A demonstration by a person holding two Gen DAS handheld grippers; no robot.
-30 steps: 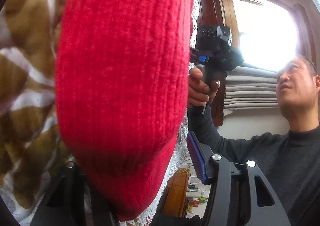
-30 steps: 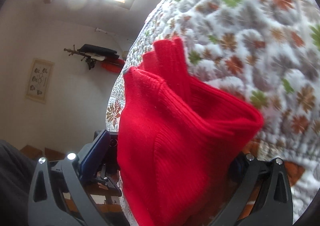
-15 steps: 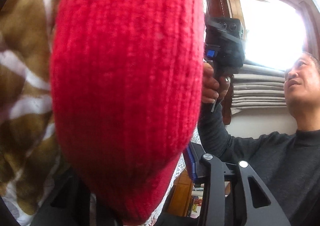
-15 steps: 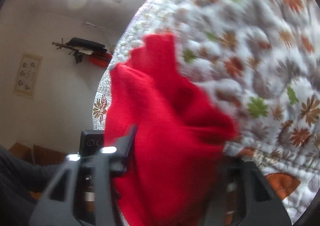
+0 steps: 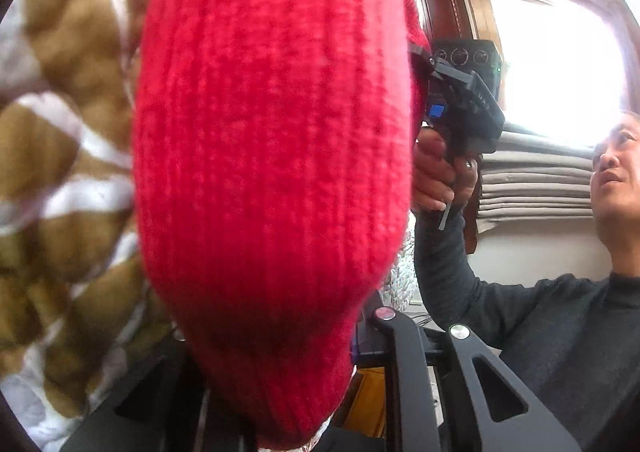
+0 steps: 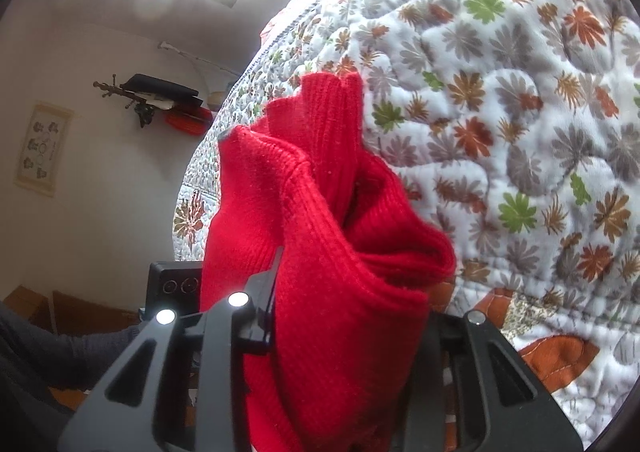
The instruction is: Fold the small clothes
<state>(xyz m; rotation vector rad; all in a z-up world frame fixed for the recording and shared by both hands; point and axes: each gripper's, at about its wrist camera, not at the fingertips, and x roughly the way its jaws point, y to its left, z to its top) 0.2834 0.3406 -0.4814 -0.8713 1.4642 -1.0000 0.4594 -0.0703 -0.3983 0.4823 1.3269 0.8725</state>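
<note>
A floral quilt (image 6: 500, 100) covers the bed beneath the red knit garment (image 6: 320, 252).

Knit garment (image 6: 332, 292) between both grippers, quilt (image 6: 500, 92) behind it

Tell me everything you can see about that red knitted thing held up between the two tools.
The red knit garment is a small ribbed piece that looks like soft wool or acrylic, bright red all over. It is bunched and folded on itself, with a ribbed cuff-like end sticking up. It hangs lifted above the flowered quilt. The right gripper clamps one part, and the left gripper appears to pinch another, the cloth filling that camera's view. Which garment it is cannot be told.
</note>
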